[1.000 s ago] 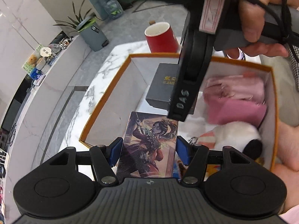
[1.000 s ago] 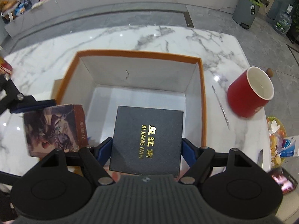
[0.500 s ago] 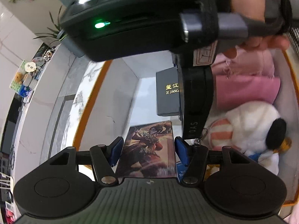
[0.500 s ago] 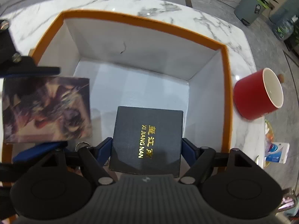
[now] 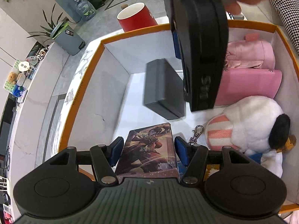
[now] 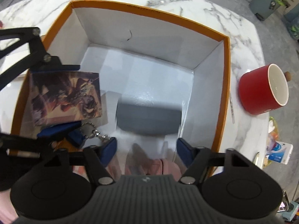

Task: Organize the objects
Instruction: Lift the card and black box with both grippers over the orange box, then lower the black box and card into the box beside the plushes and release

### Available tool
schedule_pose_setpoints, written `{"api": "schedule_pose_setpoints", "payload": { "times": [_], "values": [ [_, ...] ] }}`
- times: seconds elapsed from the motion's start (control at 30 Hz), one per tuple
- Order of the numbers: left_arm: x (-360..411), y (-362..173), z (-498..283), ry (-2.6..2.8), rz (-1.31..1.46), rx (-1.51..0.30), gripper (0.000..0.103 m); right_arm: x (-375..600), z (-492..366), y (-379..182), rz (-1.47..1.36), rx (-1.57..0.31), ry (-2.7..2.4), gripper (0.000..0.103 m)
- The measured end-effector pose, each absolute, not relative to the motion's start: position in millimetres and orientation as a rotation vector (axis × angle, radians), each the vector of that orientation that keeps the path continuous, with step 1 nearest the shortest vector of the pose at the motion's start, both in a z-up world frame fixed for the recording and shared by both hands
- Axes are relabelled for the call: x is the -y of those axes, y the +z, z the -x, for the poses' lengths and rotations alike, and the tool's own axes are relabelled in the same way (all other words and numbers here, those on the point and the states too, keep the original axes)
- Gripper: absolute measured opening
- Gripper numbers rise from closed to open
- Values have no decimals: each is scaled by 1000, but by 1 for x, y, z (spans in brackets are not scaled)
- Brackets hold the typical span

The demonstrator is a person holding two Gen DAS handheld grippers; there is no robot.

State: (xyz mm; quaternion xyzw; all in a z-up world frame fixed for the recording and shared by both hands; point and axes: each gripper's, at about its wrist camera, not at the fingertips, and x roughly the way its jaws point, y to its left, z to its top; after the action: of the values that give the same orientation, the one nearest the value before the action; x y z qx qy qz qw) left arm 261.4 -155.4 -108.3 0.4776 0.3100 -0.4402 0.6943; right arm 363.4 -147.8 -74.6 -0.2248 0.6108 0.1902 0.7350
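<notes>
An orange-rimmed white box [image 5: 82,85] [image 6: 149,5] stands on the marble table. My left gripper [image 5: 148,151] is shut on an illustrated card box [image 5: 149,149] [image 6: 65,97] and holds it over the box's near left corner. My right gripper [image 6: 146,150] is open and empty. The dark grey gift box [image 5: 162,87] [image 6: 148,119] is free of it, tilted and blurred inside the orange-rimmed box, just beyond the right fingertips. In the left wrist view the right gripper [image 5: 201,46] hangs above the box.
Pink pouches [image 5: 250,74], a white plush toy [image 5: 250,123] and a keyring clasp [image 5: 196,132] lie in the box. A red mug [image 5: 136,16] [image 6: 261,89] stands on the table beside it. Snack packets [image 6: 276,149] lie at the table edge.
My right gripper has opened and let go of the dark grey box, which has dropped into the orange-rimmed box. My left gripper still holds the card box, now lower inside.
</notes>
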Motion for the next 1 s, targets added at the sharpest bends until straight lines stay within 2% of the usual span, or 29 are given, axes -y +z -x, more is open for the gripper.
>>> {"api": "schedule_pose_setpoints", "payload": {
  "times": [0.23, 0.37, 0.43, 0.5, 0.57, 0.67, 1.0],
  "values": [
    [154, -100, -258, -963, -1045, -702, 69, 147, -375, -55, 420, -1246, 447, 72],
    [154, -98, -257, -958, -1044, -707, 69, 141, -388, -50, 358, -1189, 474, 62],
    [154, -98, -256, -959, -1038, -708, 69, 137, -392, -57, 347, -1216, 463, 59],
    [152, -97, -255, -962, -1027, -709, 69, 135, -393, -64, 358, -1265, 451, 49],
    [153, -96, -258, -965, -1015, -715, 69, 134, -388, -70, 401, -1298, 450, 46],
    [153, -96, -258, -962, -1005, -724, 69, 139, -378, -77, 443, -1330, 443, 43],
    [154, -93, -260, -991, -956, -765, 69, 149, -364, -60, 488, -1336, 475, 43]
  ]
}}
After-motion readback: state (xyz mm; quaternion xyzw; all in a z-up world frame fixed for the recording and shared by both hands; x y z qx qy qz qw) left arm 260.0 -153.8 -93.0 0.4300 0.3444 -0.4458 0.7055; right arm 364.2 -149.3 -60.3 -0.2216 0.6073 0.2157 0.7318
